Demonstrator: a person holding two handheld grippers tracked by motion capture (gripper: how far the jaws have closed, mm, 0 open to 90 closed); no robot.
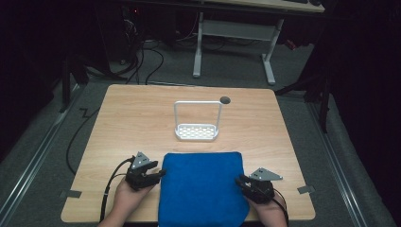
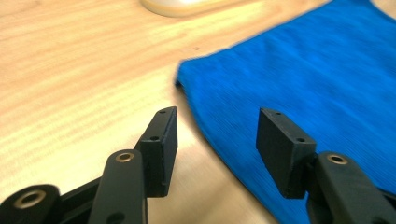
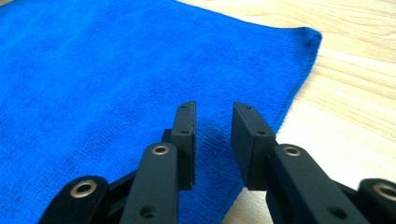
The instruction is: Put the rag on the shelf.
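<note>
A folded blue cloth [image 1: 201, 184] lies flat at the near middle of the wooden table [image 1: 127, 113]. My left gripper [image 1: 158, 174] rests at the cloth's left edge and points right. In the left gripper view its jaws stand wide apart [image 2: 217, 112], with the cloth's edge [image 2: 303, 70] lying on the table below and between them, untouched. My right gripper [image 1: 241, 181] sits at the cloth's right edge and points left. In the right gripper view its jaws [image 3: 212, 105] hover over the cloth [image 3: 93, 70] near its border, a narrow gap between them with nothing in it.
A white wire rack [image 1: 197, 127] with a tall handle stands behind the cloth at mid-table; its base shows blurred in the left gripper view [image 2: 187, 4]. A dark round hole [image 1: 225, 100] is in the tabletop behind it. Cables trail from both grippers toward the near edge.
</note>
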